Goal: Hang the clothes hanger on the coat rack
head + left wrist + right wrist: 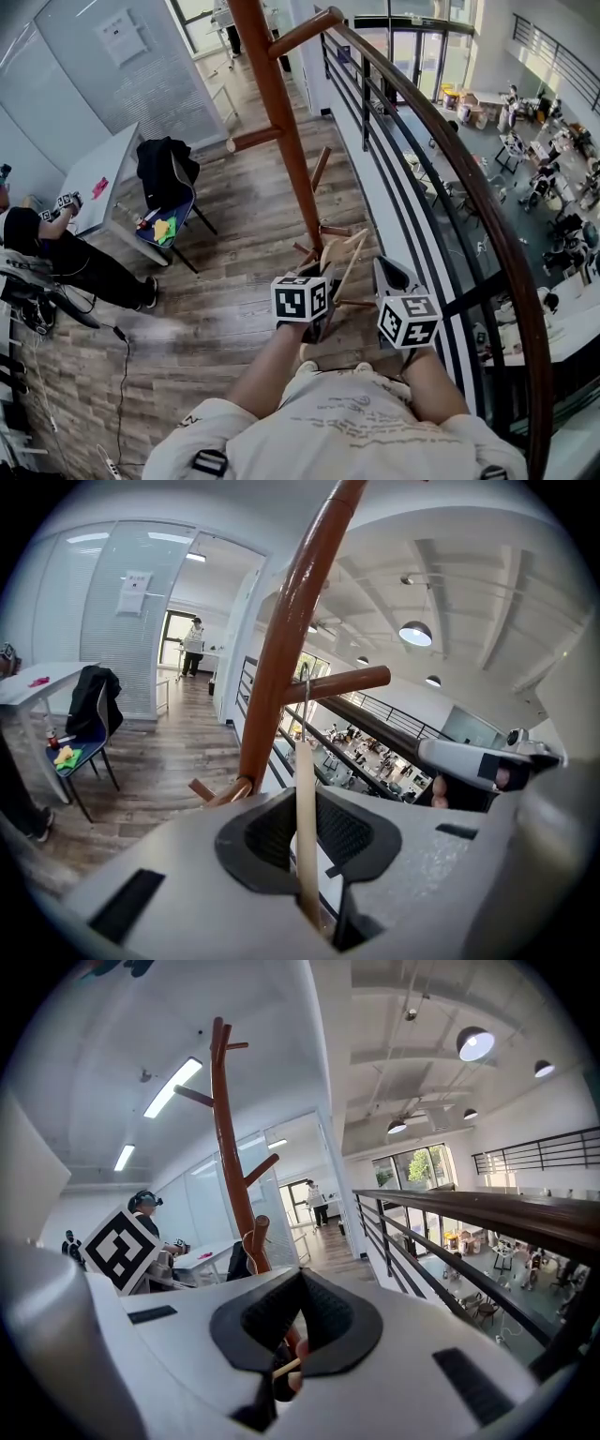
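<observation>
1. Left gripper view: left gripper clamped on the pale bar of the clothes hanger; bar upright, metal hook on top
2. Right gripper view: right gripper pinched to a slit with a sliver of pale wood in it, looks like the hanger's end
3. Just beyond: coat rack, its peg near the hook, not engaged
4. Step looks like the approach, nothing hung yet. Next: lift the hook over a peg, lower it on, then let go
</observation>
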Tool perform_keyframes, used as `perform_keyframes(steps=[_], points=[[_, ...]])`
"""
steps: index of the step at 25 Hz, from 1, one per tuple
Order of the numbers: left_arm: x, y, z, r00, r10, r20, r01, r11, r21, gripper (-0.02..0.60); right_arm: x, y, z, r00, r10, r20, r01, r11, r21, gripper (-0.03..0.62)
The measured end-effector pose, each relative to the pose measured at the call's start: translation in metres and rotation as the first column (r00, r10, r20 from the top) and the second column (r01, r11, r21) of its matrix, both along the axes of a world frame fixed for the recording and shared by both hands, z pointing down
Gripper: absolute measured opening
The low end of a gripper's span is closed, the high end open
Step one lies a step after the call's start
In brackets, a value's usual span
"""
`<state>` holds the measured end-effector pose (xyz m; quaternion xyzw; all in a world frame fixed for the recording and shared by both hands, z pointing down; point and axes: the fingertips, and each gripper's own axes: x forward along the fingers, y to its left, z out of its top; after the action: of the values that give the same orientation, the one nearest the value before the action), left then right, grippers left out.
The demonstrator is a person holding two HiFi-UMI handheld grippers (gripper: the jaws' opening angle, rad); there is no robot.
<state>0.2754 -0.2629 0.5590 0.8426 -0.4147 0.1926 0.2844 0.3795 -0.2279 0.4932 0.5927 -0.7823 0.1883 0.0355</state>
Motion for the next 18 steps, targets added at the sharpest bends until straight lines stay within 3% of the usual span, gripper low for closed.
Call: perform_keyframes(steps=[18], points=[[-0.002, -0.003, 0.018, 0.995, -0.089, 0.044, 0.088, 0.996, 0.017, 0.058, 0.02, -0.002, 0.009, 0.998, -0.054, -0.014, 0.054, 0.998, -0.023, 0.0]])
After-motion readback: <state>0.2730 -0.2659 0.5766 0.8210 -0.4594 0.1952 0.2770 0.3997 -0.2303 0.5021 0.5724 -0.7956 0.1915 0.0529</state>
